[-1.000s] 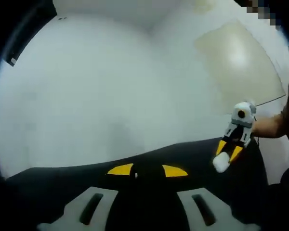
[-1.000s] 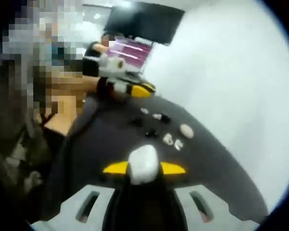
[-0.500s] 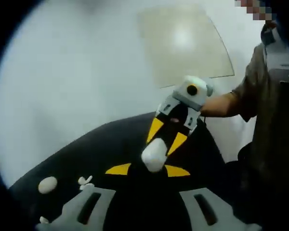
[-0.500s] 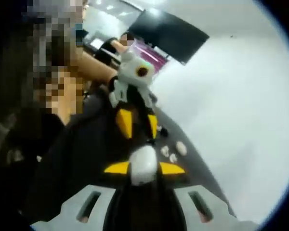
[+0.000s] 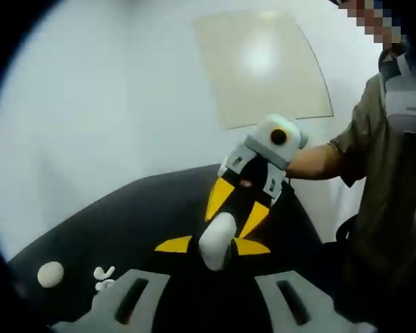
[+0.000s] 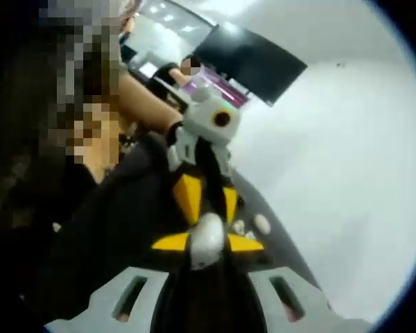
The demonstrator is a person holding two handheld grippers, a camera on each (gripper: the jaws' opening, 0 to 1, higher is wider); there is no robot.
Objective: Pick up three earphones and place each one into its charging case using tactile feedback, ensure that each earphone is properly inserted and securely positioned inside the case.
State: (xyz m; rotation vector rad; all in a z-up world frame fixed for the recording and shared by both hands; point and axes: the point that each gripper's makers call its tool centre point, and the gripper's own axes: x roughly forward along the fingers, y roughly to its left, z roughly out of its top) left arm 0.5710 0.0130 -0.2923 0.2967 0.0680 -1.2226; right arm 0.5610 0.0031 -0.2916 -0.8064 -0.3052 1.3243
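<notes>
Right gripper [image 6: 208, 243] is clenched on a white charging case [image 6: 206, 239], held above the dark tabletop [image 5: 125, 215]; the left gripper [image 6: 206, 198] meets it tip to tip, and whether its yellow fingers pinch an earphone cannot be told. In the left gripper view the case [image 5: 217, 239] sits between that view's own fingers. Judged from here, a slight misalignment could tip the case or drop a small earphone. Beyond the case on the tabletop lie one white oval case [image 5: 50, 274] and a small white earphone or two [image 5: 102, 276], too blurred to count. A person's arm [image 5: 315, 163] reaches in.
</notes>
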